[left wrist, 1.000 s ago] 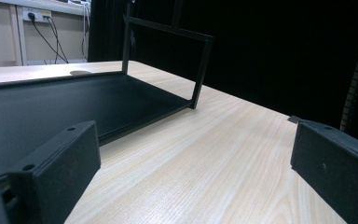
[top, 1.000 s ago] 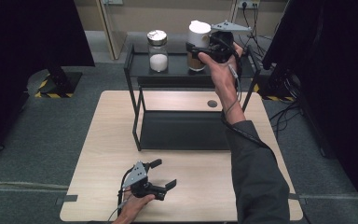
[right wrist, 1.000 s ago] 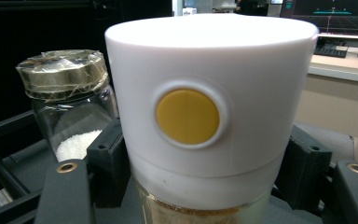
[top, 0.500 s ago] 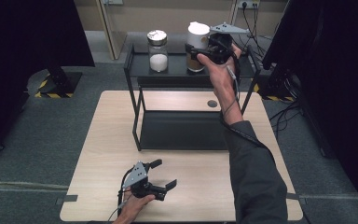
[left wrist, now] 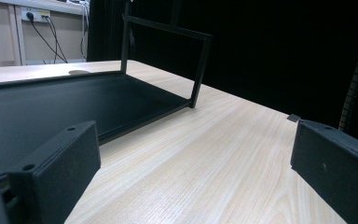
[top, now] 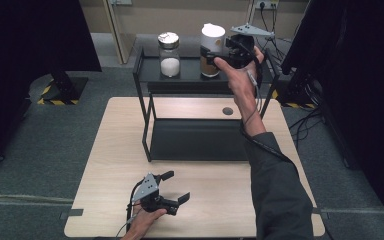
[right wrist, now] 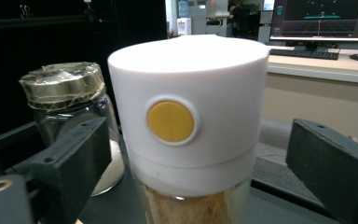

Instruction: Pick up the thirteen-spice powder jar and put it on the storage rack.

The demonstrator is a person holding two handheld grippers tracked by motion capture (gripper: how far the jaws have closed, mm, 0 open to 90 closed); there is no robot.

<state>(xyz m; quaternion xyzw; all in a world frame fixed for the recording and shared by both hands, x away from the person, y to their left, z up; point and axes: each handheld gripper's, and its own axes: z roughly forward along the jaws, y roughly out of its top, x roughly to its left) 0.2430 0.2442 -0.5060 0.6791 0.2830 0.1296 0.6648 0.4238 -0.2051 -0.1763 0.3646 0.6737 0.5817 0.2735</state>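
Observation:
A jar with a white cap (top: 212,37) and brown contents stands on the top tier of a black shelf (top: 190,76), next to a glass jar (top: 170,55) with a gold lid and white contents. My right gripper (top: 219,54) reaches the white-capped jar from the right. Its jaws have just been opening. In the right gripper view the white-capped jar (right wrist: 191,107), with its yellow dot, stands between the spread jaws of my right gripper (right wrist: 198,140), a gap on either side. My left gripper (top: 176,186) rests low on the table's front, open and holding nothing (left wrist: 196,149).
The shelf's lower tray (top: 200,140) lies on the wooden table (top: 110,165), seen close in the left gripper view (left wrist: 51,102). A round grommet (top: 227,111) sits in the table behind it. Dark curtains flank both sides; cables (top: 310,115) trail at the right.
The right hand has barely shifted at the white-capped jar on the top shelf. The left gripper has stayed where it was.

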